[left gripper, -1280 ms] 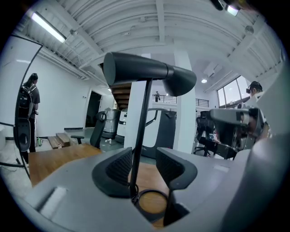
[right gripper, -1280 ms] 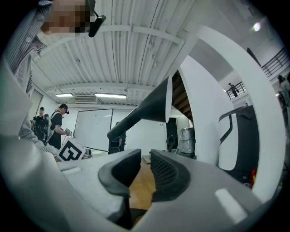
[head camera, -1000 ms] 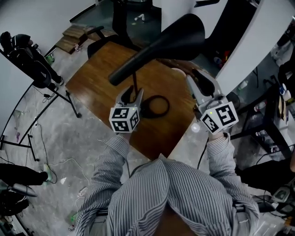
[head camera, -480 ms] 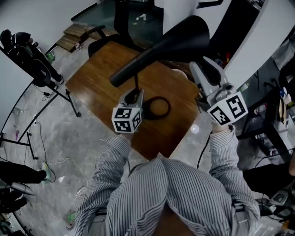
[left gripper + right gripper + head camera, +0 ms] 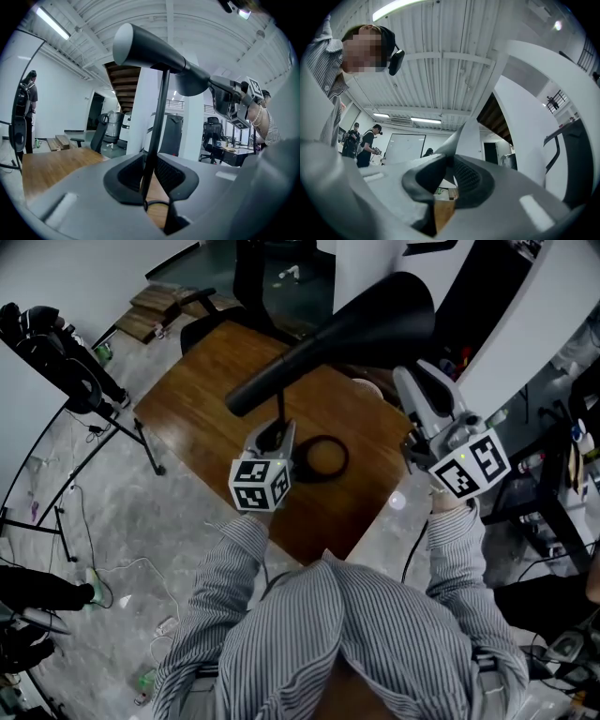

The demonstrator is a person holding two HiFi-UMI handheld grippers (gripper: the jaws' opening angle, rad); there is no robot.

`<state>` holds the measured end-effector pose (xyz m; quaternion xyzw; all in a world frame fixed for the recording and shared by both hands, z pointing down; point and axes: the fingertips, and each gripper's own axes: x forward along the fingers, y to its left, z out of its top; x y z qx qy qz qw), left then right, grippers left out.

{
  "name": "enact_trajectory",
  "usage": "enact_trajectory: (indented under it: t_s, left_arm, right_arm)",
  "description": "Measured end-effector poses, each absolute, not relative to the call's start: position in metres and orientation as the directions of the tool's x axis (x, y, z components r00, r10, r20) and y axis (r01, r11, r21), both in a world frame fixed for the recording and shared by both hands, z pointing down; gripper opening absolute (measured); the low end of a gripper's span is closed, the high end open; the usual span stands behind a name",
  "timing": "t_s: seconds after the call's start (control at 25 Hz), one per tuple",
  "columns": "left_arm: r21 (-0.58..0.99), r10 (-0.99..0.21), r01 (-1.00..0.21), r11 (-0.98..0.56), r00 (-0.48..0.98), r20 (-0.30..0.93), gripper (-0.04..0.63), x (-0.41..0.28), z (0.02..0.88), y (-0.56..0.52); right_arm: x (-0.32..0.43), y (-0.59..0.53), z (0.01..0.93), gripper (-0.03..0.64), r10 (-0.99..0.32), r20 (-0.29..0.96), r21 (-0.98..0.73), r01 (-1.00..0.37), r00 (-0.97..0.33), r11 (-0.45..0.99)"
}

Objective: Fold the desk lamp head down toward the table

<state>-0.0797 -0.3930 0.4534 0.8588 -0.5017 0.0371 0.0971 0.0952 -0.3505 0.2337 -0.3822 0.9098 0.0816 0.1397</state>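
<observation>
A black desk lamp stands on the wooden table [image 5: 202, 395], with its ring base [image 5: 322, 457] flat on the wood. Its thin stem [image 5: 278, 411] rises to a long cone head [image 5: 337, 334] that lies nearly level high above the table. My left gripper [image 5: 272, 435] is shut on the stem low down; in the left gripper view the stem [image 5: 159, 117] runs up from between the pads of my left gripper [image 5: 149, 176]. My right gripper [image 5: 420, 382] points up at the wide end of the head. Its pads are shut on the edge of the lamp head [image 5: 466, 136], as the right gripper view shows for my right gripper [image 5: 449, 173].
A black stand [image 5: 84, 381] with gear is on the floor at the left, with cables around it. A black office chair [image 5: 253, 277] is behind the table. The table's near corner [image 5: 342, 545] is just in front of the person. Two people [image 5: 365, 143] stand far off.
My right gripper rose from beside the lamp to the wide end of the head and its jaws came together there. My left gripper's fingers closed on the stem and stayed in place.
</observation>
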Motion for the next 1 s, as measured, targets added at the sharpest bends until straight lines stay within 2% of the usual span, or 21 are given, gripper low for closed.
enact_trajectory:
  t_s: [0.44, 1.0]
  left_arm:
    - [0.141, -0.856, -0.869, -0.474, 0.493, 0.158, 0.055, -0.08, 0.454, -0.393]
    - [0.147, -0.857, -0.87, -0.471, 0.49, 0.159, 0.055, -0.081, 0.454, -0.394]
  right_arm:
    - [0.103, -0.353, 0.268, 0.048, -0.713, -0.324, -0.13, -0.718, -0.621, 0.684]
    - [0.093, -0.354, 0.346, 0.048, -0.777, -0.232, -0.35, -0.695, -0.585, 0.628]
